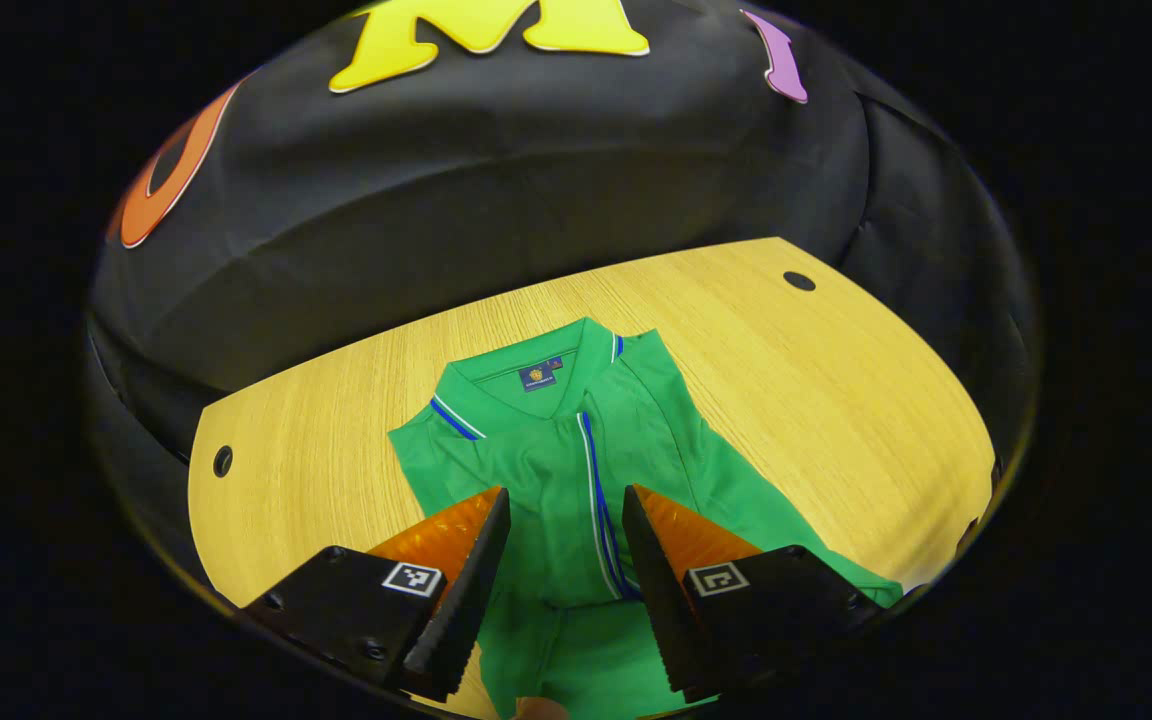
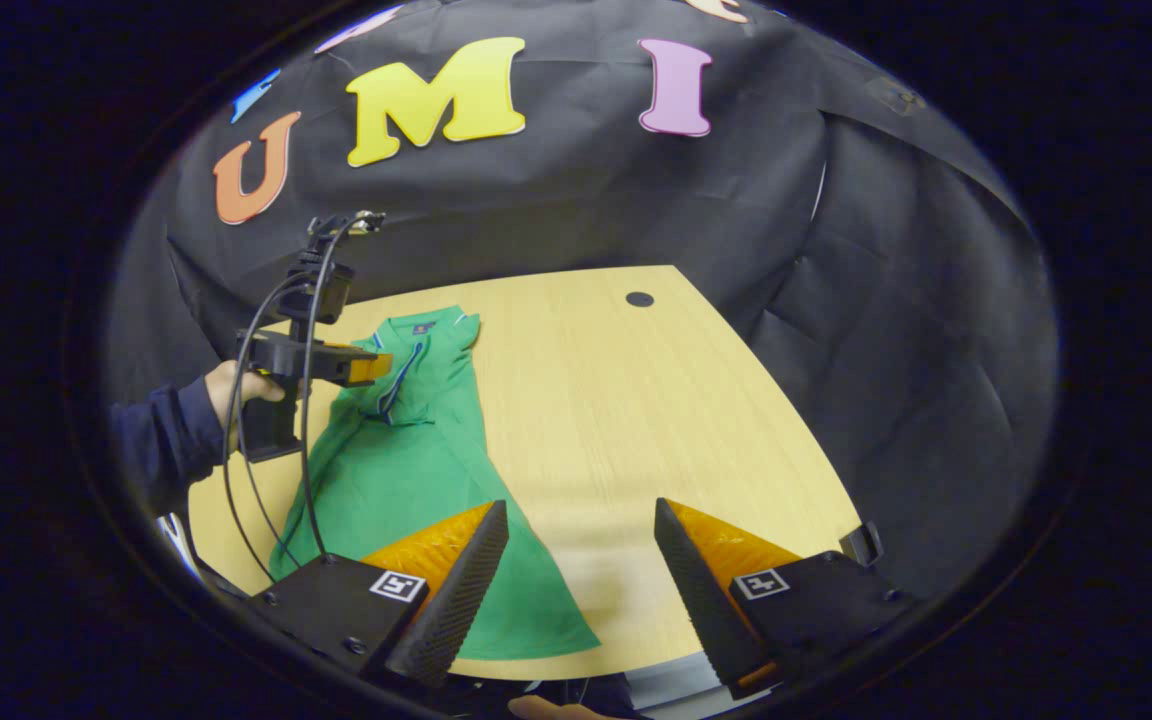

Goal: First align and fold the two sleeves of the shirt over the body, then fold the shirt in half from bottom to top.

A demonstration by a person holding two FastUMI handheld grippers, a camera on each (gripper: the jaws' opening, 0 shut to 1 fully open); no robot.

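Both grippers hang open-jawed above the table (image 2: 636,400): the left gripper (image 1: 564,560) over the green shirt's (image 1: 576,470) chest, the right gripper (image 2: 581,575) by its hem; being soft, light cloth, I'd say it wants pinching at an edge.

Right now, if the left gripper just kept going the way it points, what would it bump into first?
Most likely the shirt. The left gripper is open and aims down at the shirt's middle, with nothing between them. How far above the cloth it hangs is hard to judge.
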